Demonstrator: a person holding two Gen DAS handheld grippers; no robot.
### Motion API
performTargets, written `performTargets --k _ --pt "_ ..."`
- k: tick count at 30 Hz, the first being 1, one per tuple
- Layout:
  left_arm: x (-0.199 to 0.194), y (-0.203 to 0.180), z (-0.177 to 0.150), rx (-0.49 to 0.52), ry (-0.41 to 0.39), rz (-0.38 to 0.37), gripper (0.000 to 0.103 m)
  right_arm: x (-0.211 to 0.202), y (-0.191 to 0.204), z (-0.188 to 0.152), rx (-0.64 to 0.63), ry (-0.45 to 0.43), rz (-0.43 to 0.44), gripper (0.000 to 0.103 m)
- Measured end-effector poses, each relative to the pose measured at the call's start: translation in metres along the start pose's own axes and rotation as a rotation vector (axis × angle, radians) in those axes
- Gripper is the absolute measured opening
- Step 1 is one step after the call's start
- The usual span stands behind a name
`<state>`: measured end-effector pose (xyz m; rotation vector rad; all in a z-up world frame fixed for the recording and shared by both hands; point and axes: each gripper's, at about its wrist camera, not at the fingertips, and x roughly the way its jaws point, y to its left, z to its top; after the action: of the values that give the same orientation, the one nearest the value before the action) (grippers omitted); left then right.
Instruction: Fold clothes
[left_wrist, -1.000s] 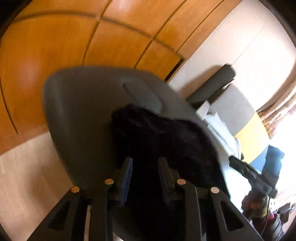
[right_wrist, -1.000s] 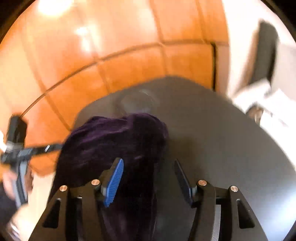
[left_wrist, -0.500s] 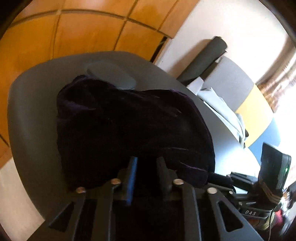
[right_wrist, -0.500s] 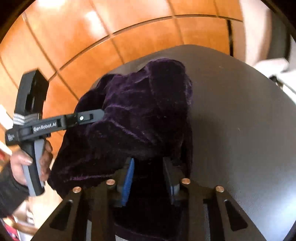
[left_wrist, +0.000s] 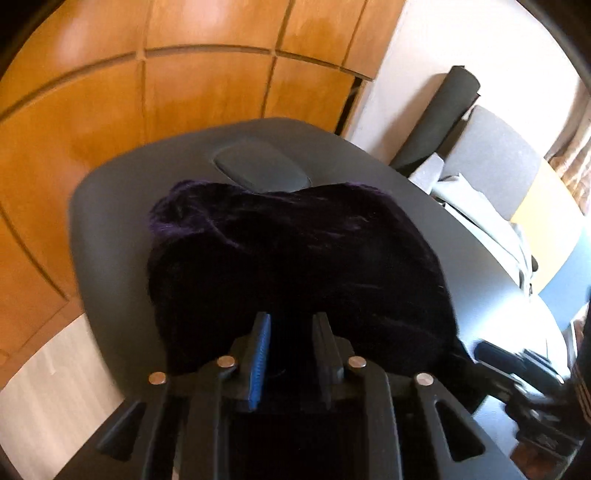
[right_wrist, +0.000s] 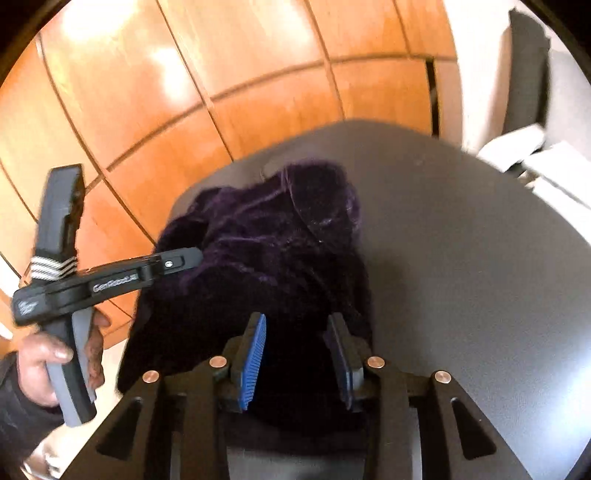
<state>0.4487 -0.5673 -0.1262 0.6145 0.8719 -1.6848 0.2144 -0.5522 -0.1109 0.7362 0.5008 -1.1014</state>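
Grey table (left_wrist: 110, 229) w/ velvet garment (left_wrist: 295, 258), wood-panel wall (left_wrist: 184, 92); both grippers' jaws opening.

White "GenRobot.AI" lettering, blurred, along the black plastic body of the left gripper (right_wrist: 184, 260), small white logo on its rear end, unreadable

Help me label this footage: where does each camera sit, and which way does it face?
Left wrist: on the left gripper, angled down at the dark purple garment on the grey table; its opening jaws show.
Right wrist: on the right gripper, angled down likewise; opening jaws, left gripper and a hand show.
Shared: garment, table, wooden panels.
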Motion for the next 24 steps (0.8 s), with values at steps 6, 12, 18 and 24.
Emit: performTargets --k 6,12,18,24 --pt "-0.045 -0.083 -0.05 0.166 -0.001 -0.183 0.031 -0.122 -0.031 -0.099 0.213 -0.146 -0.078 0.061" --pt "-0.063 -0.197 -0.119 0.333 0.122 -0.424 0.031 -0.276 -0.06 -0.238 0.464 -0.267 -0.347 0.061" --pt "-0.094 -0.305 -0.194 0.607 0.23 -0.591 0.031 -0.446 -0.06 -0.387 0.735 -0.426 -0.742 0.061" --pt "-0.106 -0.367 -0.236 0.742 0.309 -0.679 0.031 -0.602 -0.044 -0.487 0.852 -0.534 -1.219 0.061"
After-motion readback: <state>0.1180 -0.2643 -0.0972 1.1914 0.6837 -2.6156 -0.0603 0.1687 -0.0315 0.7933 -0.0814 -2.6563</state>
